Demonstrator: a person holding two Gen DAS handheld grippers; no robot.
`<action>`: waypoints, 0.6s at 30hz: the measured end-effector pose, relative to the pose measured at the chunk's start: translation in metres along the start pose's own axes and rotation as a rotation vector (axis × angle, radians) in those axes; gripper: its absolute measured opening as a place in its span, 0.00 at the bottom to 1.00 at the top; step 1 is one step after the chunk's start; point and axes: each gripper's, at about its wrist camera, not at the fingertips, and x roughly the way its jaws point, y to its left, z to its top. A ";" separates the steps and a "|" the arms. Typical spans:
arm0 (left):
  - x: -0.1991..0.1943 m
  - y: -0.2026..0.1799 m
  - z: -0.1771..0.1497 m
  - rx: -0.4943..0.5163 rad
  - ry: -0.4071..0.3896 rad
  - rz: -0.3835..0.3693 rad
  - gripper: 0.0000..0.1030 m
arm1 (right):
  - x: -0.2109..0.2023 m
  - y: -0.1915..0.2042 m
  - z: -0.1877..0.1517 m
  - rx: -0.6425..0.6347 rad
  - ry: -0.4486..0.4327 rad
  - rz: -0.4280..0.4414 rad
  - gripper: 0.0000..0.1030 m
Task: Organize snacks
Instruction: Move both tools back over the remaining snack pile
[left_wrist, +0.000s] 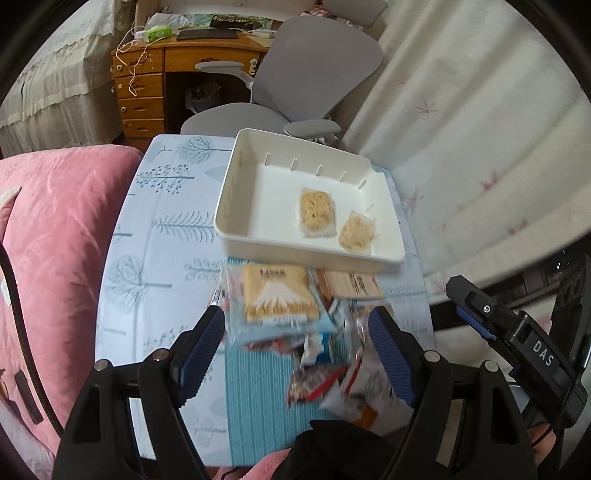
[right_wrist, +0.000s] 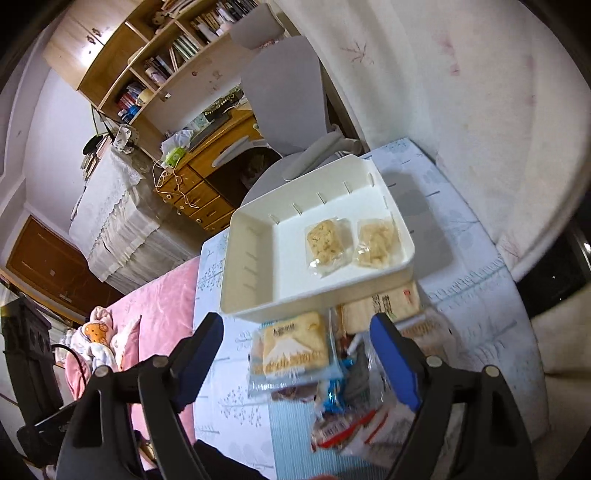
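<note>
You have a white tray (left_wrist: 236, 206) sitting flat at the far end of the table, with two clear-wrapped beige snacks lying side by side in its right half: a squarish cake (left_wrist: 318, 213) and a lumpier one (left_wrist: 357, 233) to its right. Just near of the tray lies a loose pile of packets (left_wrist: 317, 354), topped by a mountain-print packet (left_wrist: 277, 295) lying flat, with a tan packet (left_wrist: 352, 285) to its right against the tray's near wall.

Motion-blurred snack packets (left_wrist: 325, 362) in the heap, labels unreadable
</note>
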 end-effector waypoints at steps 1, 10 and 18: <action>-0.006 0.001 -0.008 0.008 -0.004 -0.003 0.77 | -0.006 0.000 -0.009 0.005 -0.003 0.000 0.80; -0.032 0.011 -0.082 0.025 0.014 -0.047 0.78 | -0.043 -0.006 -0.085 0.010 -0.029 -0.085 0.80; -0.032 0.017 -0.130 0.033 0.085 -0.058 0.78 | -0.056 -0.014 -0.128 -0.020 -0.010 -0.140 0.80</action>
